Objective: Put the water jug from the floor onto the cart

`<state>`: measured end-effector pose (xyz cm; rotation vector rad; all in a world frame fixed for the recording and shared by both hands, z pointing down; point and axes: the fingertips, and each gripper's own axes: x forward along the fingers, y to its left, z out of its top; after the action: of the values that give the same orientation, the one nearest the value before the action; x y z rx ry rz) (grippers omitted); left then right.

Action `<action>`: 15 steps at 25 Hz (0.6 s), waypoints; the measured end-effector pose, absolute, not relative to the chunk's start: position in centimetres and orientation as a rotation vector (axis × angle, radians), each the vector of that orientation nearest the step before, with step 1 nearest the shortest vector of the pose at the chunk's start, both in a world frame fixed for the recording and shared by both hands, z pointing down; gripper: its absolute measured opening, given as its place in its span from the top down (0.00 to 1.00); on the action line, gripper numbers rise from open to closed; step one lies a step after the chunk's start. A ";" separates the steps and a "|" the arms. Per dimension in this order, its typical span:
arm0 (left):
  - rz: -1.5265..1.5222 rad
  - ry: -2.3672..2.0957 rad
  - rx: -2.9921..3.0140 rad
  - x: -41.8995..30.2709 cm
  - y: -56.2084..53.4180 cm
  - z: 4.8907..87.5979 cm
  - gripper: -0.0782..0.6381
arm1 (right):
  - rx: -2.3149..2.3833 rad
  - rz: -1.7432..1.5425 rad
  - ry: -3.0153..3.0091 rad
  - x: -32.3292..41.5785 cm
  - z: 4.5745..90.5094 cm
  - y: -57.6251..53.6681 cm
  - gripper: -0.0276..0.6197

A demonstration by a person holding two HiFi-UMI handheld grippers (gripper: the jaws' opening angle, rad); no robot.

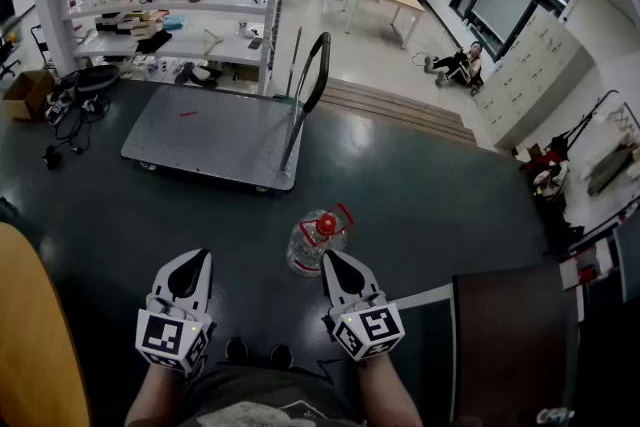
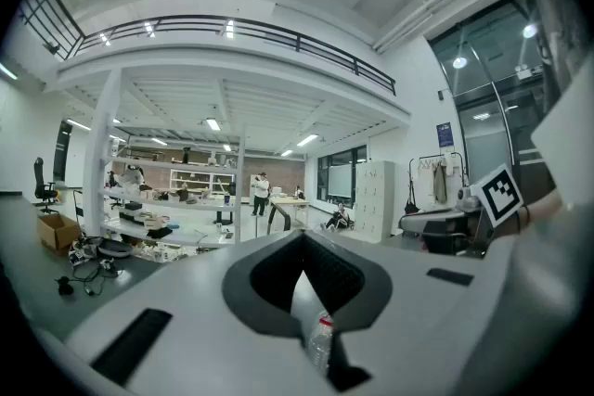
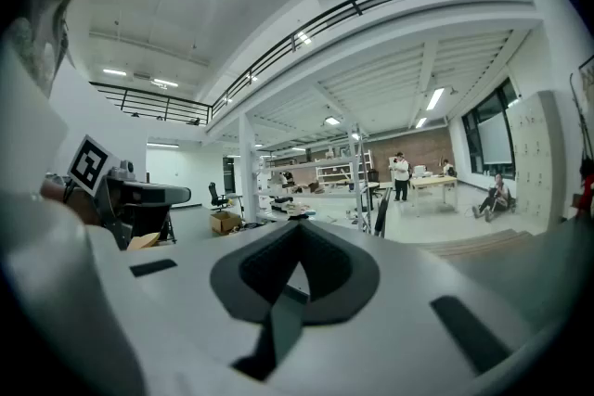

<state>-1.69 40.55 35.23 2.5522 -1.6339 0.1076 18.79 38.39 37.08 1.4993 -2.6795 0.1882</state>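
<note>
1. The water jug (image 1: 315, 237), red-capped, stood on the dark floor (image 1: 430, 195), just ahead of the two grippers and between them.
2. The left gripper (image 1: 203, 256) was clenched with its jaws together, holding nothing and apart from the jug.
3. The right gripper (image 1: 328, 257) was also clenched and empty, its tip just beside the jug.
4. The cart (image 1: 200, 140) stood farther ahead, well apart from the jug, with its handle (image 1: 312, 80) upright.

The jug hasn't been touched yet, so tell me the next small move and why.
Probably open the right gripper and lower it toward the clear plastic, red-capped water jug. Its jaws are together and empty, like those of the left gripper, and the jug stands on the dark floor just beside it, short of the grey flatbed cart.
</note>
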 end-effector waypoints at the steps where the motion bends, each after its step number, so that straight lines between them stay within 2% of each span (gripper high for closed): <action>1: 0.110 -1.628 2.555 -1.6 40.6 35.4 0.88 | 1.498 0.188 -2.676 18.8 37.2 38.5 0.97; 15: 0.155 -1.586 2.587 -0.7 41.4 35.4 0.88 | 1.500 0.250 -2.664 19.3 38.2 39.4 0.97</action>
<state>-0.71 41.45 35.39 2.5873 -1.5865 0.1551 19.27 39.40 38.16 1.5001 -2.6638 0.2496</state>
